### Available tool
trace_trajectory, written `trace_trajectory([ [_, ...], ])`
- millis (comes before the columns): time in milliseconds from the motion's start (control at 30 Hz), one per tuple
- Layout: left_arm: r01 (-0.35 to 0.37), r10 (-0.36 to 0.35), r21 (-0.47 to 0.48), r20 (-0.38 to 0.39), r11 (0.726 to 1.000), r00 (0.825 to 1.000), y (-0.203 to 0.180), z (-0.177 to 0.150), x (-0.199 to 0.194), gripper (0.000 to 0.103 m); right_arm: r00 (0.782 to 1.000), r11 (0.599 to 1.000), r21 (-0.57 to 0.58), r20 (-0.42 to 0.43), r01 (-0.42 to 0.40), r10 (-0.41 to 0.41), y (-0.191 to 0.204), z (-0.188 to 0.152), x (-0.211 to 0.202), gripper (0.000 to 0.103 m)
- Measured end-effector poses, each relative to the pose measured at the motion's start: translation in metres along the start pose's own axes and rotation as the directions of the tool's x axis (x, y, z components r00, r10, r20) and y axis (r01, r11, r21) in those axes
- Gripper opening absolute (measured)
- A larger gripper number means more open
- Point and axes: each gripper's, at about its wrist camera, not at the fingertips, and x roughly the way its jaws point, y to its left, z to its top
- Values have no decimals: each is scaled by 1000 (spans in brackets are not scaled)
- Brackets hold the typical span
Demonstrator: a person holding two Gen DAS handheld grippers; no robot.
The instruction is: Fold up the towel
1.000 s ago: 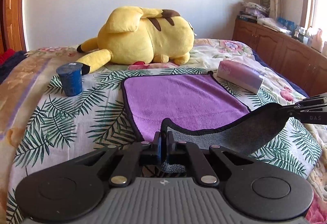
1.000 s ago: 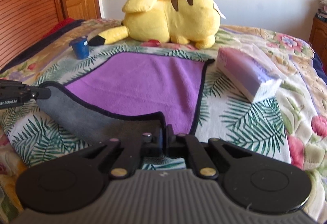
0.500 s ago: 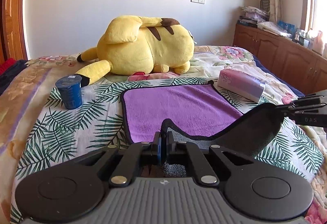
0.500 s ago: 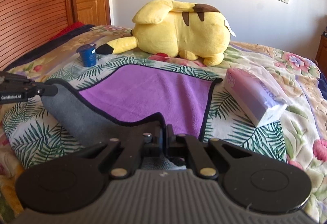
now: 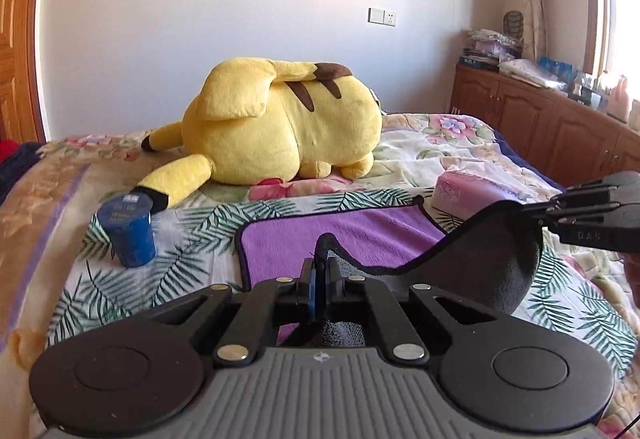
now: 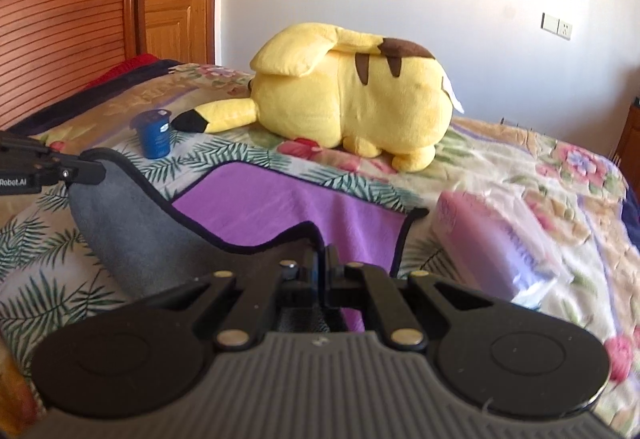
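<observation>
A purple towel (image 5: pixel 344 235) with a grey underside and dark trim lies on the bed; it also shows in the right wrist view (image 6: pixel 280 207). My left gripper (image 5: pixel 320 267) is shut on its near left corner. My right gripper (image 6: pixel 322 263) is shut on its near right corner. Both corners are lifted off the bed, so the near edge curls up and shows the grey side (image 6: pixel 132 227). The right gripper shows at the right of the left wrist view (image 5: pixel 532 213); the left gripper shows at the left of the right wrist view (image 6: pixel 96 169).
A big yellow plush toy (image 5: pixel 280 131) lies just beyond the towel. A blue cup (image 5: pixel 128 231) stands left of the towel. A pink tissue pack (image 6: pixel 500 243) lies to its right. Wooden cabinets (image 5: pixel 540 127) run along the right wall.
Both grippers have risen and moved forward with the towel's near corners. The lifted grey fold has come further over the purple face.
</observation>
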Motion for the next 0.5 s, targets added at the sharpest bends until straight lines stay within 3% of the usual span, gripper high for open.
trace_trajectory([
  [500,-38,34,61,69,997,997,-2,40,33,0,998,998,-33,31,59,-58,-27,26,27,3],
])
